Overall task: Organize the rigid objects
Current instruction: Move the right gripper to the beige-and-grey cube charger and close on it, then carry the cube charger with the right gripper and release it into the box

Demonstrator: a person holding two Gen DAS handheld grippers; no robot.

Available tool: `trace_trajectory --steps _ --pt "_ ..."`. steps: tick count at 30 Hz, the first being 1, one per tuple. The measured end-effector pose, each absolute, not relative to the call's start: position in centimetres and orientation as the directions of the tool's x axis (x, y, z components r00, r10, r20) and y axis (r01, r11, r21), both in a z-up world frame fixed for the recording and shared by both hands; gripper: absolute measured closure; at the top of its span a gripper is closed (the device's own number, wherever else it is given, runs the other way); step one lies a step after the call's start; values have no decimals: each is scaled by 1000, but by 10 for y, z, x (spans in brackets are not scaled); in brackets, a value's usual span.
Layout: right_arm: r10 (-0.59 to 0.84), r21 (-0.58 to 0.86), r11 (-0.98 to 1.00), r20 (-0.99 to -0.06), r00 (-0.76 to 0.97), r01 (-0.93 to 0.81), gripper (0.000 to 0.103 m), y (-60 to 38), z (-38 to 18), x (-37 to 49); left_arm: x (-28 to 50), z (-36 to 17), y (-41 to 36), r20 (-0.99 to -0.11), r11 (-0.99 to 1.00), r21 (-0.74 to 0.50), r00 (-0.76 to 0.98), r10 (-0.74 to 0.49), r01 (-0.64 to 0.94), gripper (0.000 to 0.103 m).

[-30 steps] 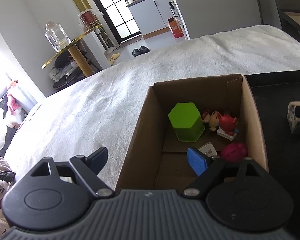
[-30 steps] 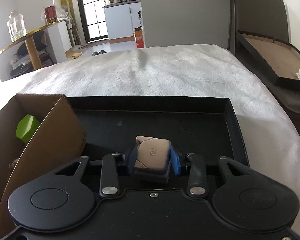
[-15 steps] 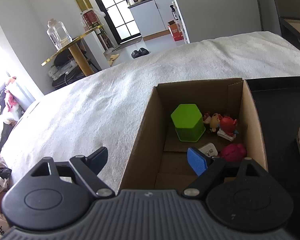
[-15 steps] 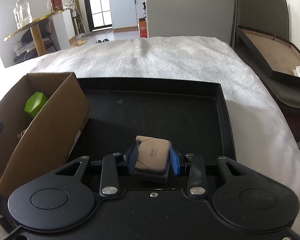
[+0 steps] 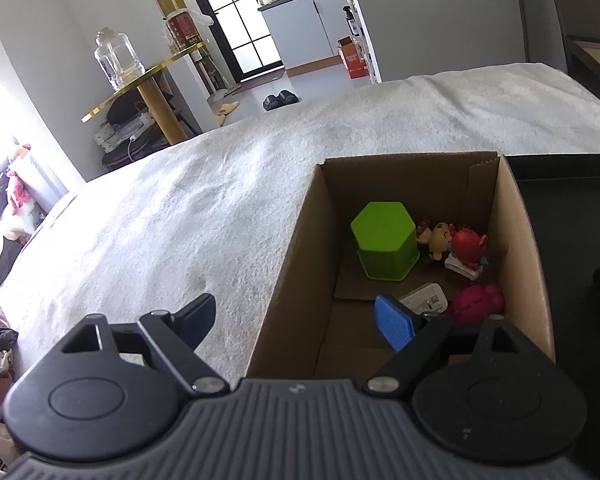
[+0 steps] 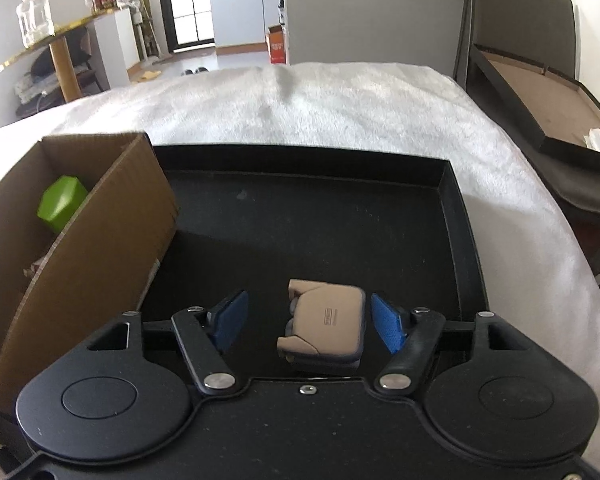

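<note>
Jaws of right gripper (image 6: 305, 322) opening, pads clear of tan case (image 6: 325, 324), which sits in black tray (image 6: 456, 216) near its front; release step looks done. Left gripper (image 5: 296, 318) wide open w/ nothing held, over cardboard box (image 5: 520, 248); next prob. needs another pick

box (image 6: 80, 240) left of tray (image 6: 456, 208), case (image 6: 324, 320) in tray
</note>
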State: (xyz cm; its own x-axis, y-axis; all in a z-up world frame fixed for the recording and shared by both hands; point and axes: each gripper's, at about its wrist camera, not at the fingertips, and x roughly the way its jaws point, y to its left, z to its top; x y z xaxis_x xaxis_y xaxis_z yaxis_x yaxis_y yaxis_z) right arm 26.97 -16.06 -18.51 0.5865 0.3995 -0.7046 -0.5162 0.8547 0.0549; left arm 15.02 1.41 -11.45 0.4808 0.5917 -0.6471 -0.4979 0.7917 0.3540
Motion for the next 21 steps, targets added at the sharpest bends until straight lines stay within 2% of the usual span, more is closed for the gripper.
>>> trace_trajectory --steps 4,5,6,7,21 --pt "360 26 862 -734 576 -506 33 -158 -195 271 151 -116 14 -651 795 352 481 587 -494 17" --pt "355 22 863 -736 577 -504 38 -158 -196 271 151 -115 13 -650 795 353 482 588 -493 17" --pt "360 28 863 -734 576 -504 55 -160 -195 271 151 -115 13 -649 795 354 482 588 -493 17" --pt "362 34 865 -734 575 -501 59 -162 -195 271 150 -115 13 -648 794 354 482 590 -495 17" --pt "416 56 842 -703 578 -537 61 -170 -170 254 141 -105 11 -637 791 348 492 593 -502 17"
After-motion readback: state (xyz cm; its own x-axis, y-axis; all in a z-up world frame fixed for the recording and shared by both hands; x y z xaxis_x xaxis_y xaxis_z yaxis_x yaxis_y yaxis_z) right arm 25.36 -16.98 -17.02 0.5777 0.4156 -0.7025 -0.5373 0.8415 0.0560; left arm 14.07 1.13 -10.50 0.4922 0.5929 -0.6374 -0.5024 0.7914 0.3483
